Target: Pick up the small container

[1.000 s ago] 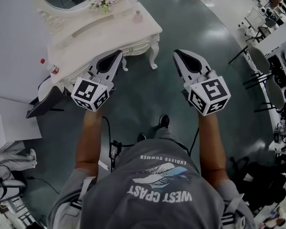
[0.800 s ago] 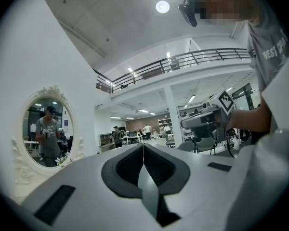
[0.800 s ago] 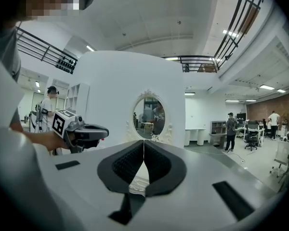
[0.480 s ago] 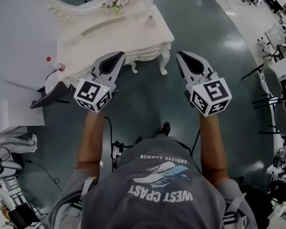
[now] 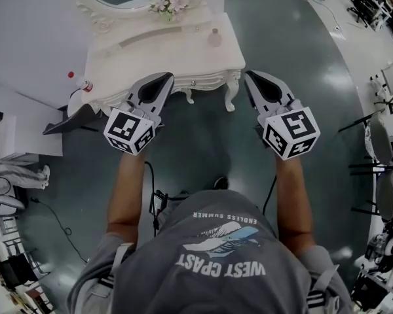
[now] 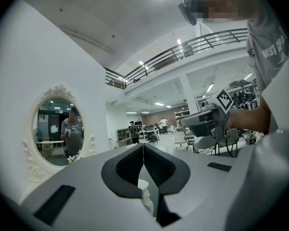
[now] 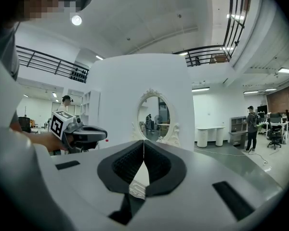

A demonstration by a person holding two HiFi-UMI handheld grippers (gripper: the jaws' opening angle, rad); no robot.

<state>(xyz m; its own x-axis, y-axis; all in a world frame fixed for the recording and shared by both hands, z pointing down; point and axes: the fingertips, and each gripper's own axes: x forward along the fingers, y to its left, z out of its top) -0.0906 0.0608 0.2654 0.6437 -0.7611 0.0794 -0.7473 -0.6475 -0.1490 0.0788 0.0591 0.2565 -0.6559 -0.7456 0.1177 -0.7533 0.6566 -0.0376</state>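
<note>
Figuring the small container [image 5: 214,38] is that bottle on the dressing table [image 5: 137,57], ahead between left gripper [image 5: 162,78] and right gripper [image 5: 251,77]; both are pinched together, empty, so we open one before reaching.

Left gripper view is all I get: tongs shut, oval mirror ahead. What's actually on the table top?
Observer: Head view shows a small pale pink container standing near the right end of the white carved dressing table, well beyond both tongs.
Operator: Right tongs? I only see that gripper side-on.
Observer: Right gripper view shows the right tongs shut with nothing between them, pointing towards the oval white-framed mirror.
</note>
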